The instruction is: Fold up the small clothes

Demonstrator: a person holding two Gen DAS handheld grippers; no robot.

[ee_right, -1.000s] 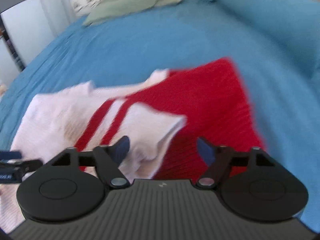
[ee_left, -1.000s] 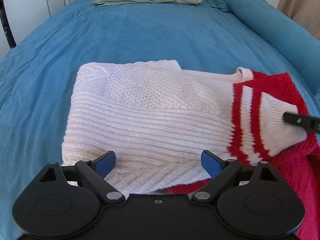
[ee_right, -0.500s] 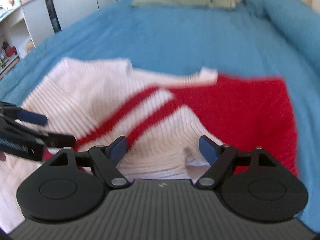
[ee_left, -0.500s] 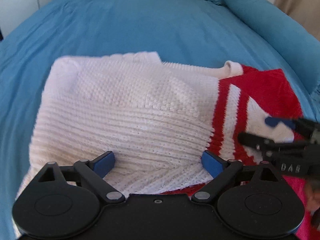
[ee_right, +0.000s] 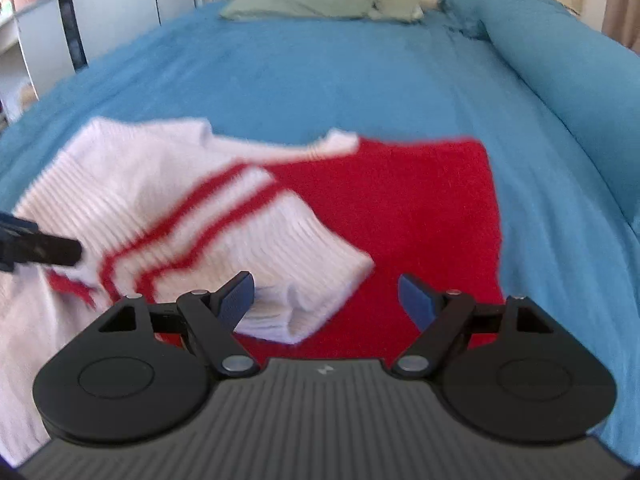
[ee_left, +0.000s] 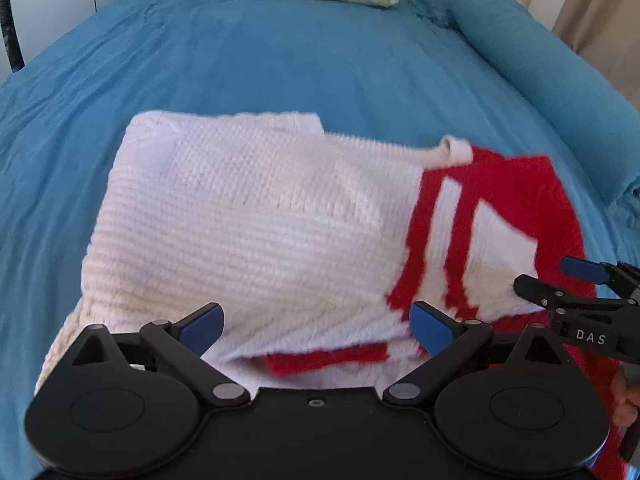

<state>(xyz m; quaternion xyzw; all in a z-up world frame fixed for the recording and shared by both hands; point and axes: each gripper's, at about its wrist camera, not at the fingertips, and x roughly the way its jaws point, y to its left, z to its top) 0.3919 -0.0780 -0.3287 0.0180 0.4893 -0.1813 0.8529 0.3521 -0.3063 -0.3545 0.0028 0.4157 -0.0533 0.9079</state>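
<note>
Lying on the bed (ee_left: 280, 64), the sweater (ee_left: 256, 220) is judged soft and floppy. Both grippers (ee_left: 316, 320) (ee_right: 326, 292) are held apart, empty; the cuff (ee_right: 304, 312) is best pinched.

Left hand-held gripper (ee_left: 316, 322): jaws spread wide, blue pads (ee_left: 202, 322) well apart, nothing between them. Right hand-held gripper (ee_right: 326, 300): jaws likewise wide open, empty. Right one shows at right edge of left wrist view, fingertips forward; left one's dark tip shows at left edge of right wrist view.
</note>
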